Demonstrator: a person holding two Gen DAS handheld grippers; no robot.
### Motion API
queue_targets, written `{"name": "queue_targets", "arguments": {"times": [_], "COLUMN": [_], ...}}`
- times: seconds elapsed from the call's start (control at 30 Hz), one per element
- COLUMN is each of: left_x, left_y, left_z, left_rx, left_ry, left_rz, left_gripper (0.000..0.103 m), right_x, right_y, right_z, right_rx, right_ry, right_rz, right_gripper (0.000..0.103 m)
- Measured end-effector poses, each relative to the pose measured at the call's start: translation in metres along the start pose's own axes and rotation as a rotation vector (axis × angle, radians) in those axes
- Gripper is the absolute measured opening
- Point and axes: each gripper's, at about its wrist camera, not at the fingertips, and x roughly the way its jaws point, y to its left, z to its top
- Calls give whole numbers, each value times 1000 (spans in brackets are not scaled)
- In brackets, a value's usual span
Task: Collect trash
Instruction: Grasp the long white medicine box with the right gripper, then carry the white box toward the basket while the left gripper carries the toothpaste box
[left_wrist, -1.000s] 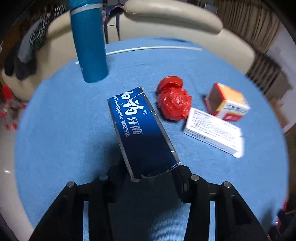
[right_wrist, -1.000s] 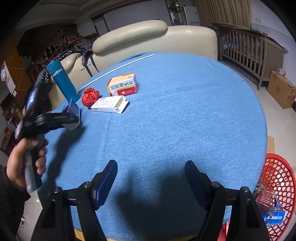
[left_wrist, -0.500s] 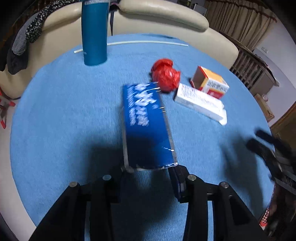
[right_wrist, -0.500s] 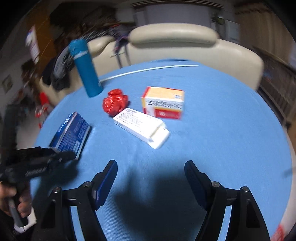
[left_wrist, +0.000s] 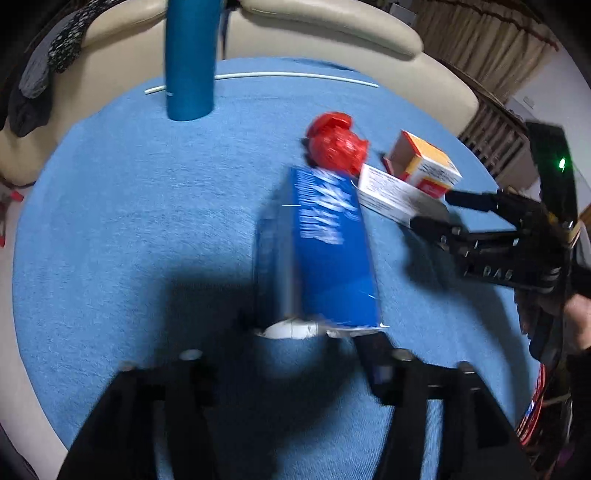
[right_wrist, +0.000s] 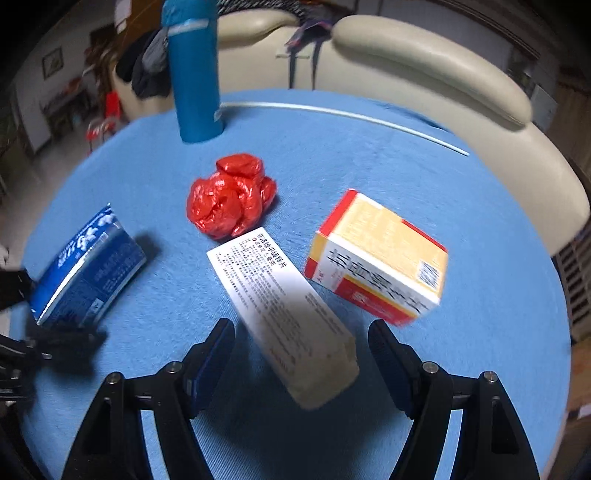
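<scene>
The left gripper (left_wrist: 314, 332) is pinching the blue box (left_wrist: 325, 251) by its near end, above the table (left_wrist: 129, 221). The right gripper (right_wrist: 301, 354) is gaping wide around the white box (right_wrist: 280, 306), not touching; bare cloth is lying to its right.

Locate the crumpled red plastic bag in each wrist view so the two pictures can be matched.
Left wrist view: the red plastic bag sits right of centre in the upper half, just beyond the far end of the blue toothpaste box.
Right wrist view: the bag lies left of centre, just beyond the white box.
Shared landmark: the upright blue bottle, behind and left of the bag in both.
</scene>
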Motion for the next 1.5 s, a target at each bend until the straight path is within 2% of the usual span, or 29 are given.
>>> {"name": "queue_targets", "arguments": {"times": [0.13,0.17,0.2,0.23,0.27,0.3,0.5,0.77,1.07,1.5], "left_x": [-5,-5,-4,-2,0,3,-1,-24,-25,-38], "left_y": [8,5,2,-1,-3,-3,-2,-24,-51,-94], "left_z": [6,6,7,8,8,9,5,-12,-36,-57], "left_rx": [-54,-45,-23,-1,10,6,-15,57,115,209], "left_ry": [-27,-34,-42,-48,-43,-29,-52,-78,-49,-56], "left_rz": [-24,-18,-8,10,19,16,10,20,2,-30], "left_gripper": [72,72,72,61,45,40,40,40,40,40], "right_x": [15,16,16,14,12,9,-15,-51,-98,-150], "right_y": [0,-3,-5,-5,-4,-4,5,20,3,-10], "right_z": [2,0,-2,-4,-7,-10,-42,-81,-135,-184], "right_rx": [20,58,83,90,96,108,171,321,514,658], "right_ry": [19,17,17,15,17,18,-2,-77,-157,-257], "right_rz": [32,67,81,78,81,90,104,108,97,88], "right_gripper": [76,67,63,61,58,57,56,56,56,56]}}
